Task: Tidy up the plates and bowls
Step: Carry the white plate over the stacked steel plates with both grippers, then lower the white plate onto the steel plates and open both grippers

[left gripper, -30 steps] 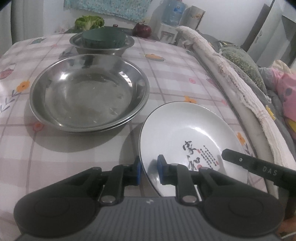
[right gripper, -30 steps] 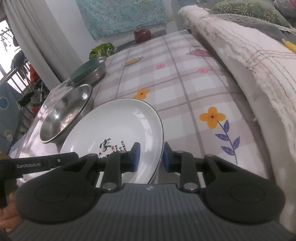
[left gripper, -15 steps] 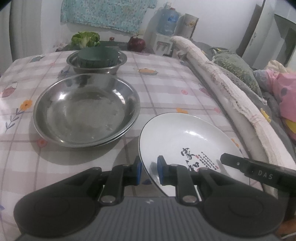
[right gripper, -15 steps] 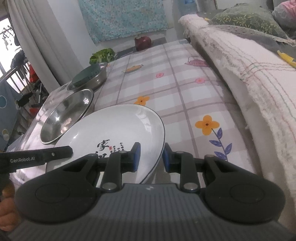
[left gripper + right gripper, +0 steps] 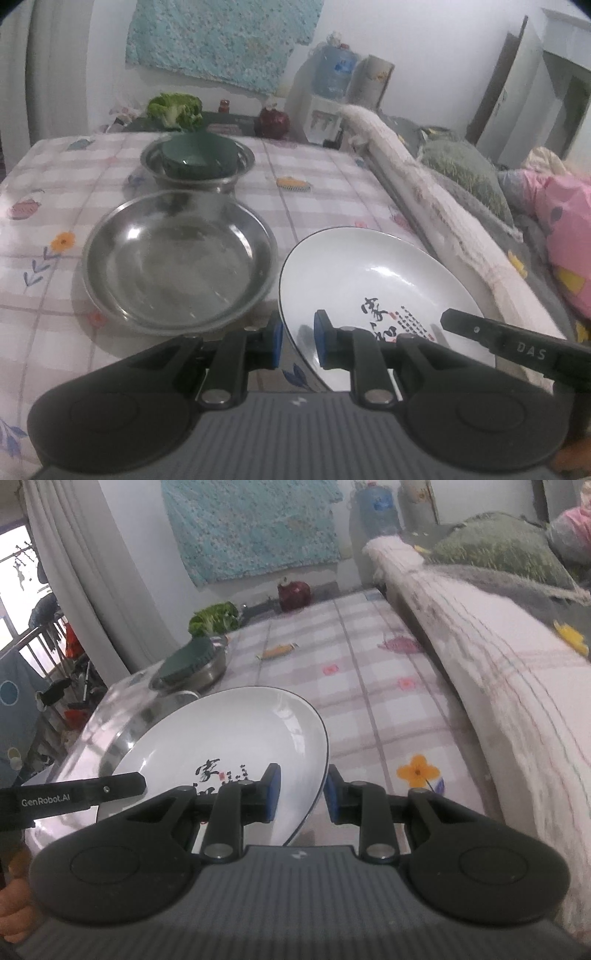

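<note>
Both grippers clamp the white plate by opposite rims, left gripper and right gripper, holding it just right of the steel basin, the likely stacking spot.

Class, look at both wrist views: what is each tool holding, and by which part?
Both hold the same white plate by its rim: the left tool pinches its left edge, the right tool its right edge.
</note>
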The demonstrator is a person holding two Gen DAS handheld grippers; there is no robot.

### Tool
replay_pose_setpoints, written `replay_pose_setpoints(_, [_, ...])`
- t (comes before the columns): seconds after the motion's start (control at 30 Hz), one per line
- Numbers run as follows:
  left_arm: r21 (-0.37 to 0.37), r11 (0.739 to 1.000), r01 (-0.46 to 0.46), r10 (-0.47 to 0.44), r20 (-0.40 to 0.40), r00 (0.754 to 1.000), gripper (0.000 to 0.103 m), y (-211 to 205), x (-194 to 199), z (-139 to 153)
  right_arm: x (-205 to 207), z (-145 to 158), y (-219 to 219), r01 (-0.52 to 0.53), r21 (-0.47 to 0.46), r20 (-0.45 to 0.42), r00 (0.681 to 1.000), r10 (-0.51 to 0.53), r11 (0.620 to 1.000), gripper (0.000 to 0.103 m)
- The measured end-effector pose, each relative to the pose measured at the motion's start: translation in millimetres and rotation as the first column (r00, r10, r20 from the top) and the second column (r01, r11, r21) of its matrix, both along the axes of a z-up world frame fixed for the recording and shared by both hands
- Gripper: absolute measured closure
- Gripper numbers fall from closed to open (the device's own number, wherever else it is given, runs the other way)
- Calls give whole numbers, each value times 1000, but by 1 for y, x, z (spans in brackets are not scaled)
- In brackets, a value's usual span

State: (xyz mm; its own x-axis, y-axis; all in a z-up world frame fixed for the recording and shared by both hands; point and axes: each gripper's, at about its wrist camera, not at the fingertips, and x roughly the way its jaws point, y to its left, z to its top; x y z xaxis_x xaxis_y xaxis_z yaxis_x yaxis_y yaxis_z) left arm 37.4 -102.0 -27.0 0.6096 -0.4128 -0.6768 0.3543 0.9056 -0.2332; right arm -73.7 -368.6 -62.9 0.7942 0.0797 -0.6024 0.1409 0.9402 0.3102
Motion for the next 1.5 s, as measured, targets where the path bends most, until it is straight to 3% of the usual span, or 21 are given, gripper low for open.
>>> replay_pose_setpoints(0.3, [-38, 992, -120, 121, 35, 992, 84, 44, 27, 18, 52, 23, 37, -101, -18, 34, 994, 102, 995, 79])
replay_pose_setpoints(0.6, [-13, 964, -265, 265, -27, 964, 84, 97, 69, 1, 118, -3, 91, -206, 3, -56, 977, 206, 979, 79])
replay_pose_setpoints(0.9, [13, 953, -302, 302, -96, 949, 85, 120, 91, -25, 145, -18, 124, -233, -41, -112, 967, 227, 972, 77])
replay_pose_setpoints(1.03, [-3, 954, -299, 298, -76, 952, 85, 126, 91, -23, 148, -15, 129, -236, -96, -95, 969, 227, 967, 76])
replay_pose_setpoints(1.13, [0, 955, -298, 297, -47, 954, 85, 128, 90, -18, 150, -12, 129, -228, -106, -85, 972, 220, 968, 69])
replay_pose_setpoints(1.2, [-2, 954, -298, 298, -37, 954, 82, 130, 89, -14, 150, -10, 127, -219, -104, -75, 974, 212, 970, 59])
replay_pose_setpoints(1.3, [-5, 954, -299, 299, -25, 954, 81, 130, 87, -10, 148, -8, 123, -204, -96, -64, 978, 198, 974, 55])
replay_pose_setpoints(1.5, [8, 959, -283, 283, 6, 959, 56, 129, 79, -3, 137, -12, 116, -169, -53, -70, 984, 165, 984, 48])
